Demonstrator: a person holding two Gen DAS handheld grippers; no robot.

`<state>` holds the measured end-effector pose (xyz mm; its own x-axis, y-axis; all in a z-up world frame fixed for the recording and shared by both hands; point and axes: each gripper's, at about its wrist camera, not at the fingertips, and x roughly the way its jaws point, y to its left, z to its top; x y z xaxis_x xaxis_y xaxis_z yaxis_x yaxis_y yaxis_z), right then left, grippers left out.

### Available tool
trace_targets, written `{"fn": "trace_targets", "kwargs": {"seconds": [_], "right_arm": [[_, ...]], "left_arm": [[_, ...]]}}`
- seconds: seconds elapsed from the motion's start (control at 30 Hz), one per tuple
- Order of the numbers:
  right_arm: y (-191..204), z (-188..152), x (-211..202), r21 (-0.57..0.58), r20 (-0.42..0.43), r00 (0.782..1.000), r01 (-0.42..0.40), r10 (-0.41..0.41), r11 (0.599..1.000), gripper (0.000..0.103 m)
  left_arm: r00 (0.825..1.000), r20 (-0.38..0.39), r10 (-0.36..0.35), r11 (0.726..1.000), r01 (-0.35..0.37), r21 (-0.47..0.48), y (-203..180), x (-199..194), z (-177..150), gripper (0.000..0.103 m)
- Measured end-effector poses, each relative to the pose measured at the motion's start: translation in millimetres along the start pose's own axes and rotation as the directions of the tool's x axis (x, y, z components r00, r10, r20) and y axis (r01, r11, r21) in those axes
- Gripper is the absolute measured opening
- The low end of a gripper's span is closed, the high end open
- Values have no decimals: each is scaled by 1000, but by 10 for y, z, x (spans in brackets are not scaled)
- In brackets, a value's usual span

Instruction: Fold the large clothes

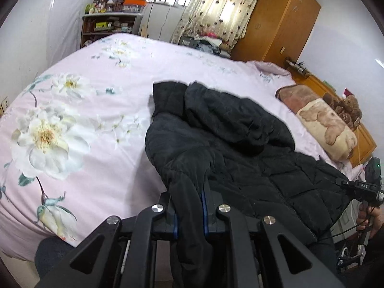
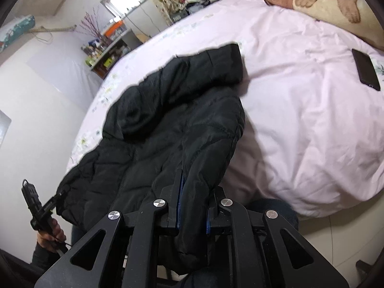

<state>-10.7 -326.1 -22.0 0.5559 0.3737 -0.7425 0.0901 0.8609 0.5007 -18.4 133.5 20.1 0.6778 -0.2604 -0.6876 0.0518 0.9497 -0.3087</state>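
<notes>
A black quilted puffer jacket (image 1: 240, 144) lies partly on the pink floral bed (image 1: 96, 96), its near end lifted off the bed's near edge. My left gripper (image 1: 189, 199) is shut on a fold of the jacket's near left edge, and cloth hangs down between its fingers. My right gripper (image 2: 193, 192) is shut on the jacket (image 2: 180, 110) at its near right edge, with cloth bunched between the blue pads. Each view shows the other hand-held gripper at its edge: the right one in the left wrist view (image 1: 367, 187) and the left one in the right wrist view (image 2: 36, 204).
A bear-print pillow (image 1: 321, 124) lies at the bed's right side. A black phone (image 2: 366, 69) lies on the sheet to the right of the jacket. A wooden wardrobe (image 1: 280, 21), curtain and cluttered shelf (image 1: 110, 21) stand beyond the bed.
</notes>
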Motion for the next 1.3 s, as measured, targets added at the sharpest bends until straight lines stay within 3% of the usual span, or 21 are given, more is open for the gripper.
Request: {"fn": "trace_targets", "kwargs": {"seconds": [0.17,0.4,0.67,0.87,1.03,1.3], "right_arm": [[6,85,-269,-1,73,996,-46,46,999,13],[33,309,-234,43,129,985,-119,112,992,13],[41,961,-48,101,194,969,-172,150,980,14],[114,1644,350,112,180,975,-149,127,982,14],[74,2128,874,141,121,988,-108,91,984,14],[-205,2466,1832,219,-20,1000,-4,9,976,19]], "left_arm": [[998,55,-33,999,34,-32,72,-147,211,14],[994,80,-72,991,80,-109,127,-63,443,14],[988,132,-78,983,98,-154,154,178,1003,14],[989,133,-61,981,84,-176,187,709,1574,14],[997,69,-24,977,38,-209,325,1366,1908,14],[996,-80,41,964,-61,-257,555,2351,1978,16]]}}
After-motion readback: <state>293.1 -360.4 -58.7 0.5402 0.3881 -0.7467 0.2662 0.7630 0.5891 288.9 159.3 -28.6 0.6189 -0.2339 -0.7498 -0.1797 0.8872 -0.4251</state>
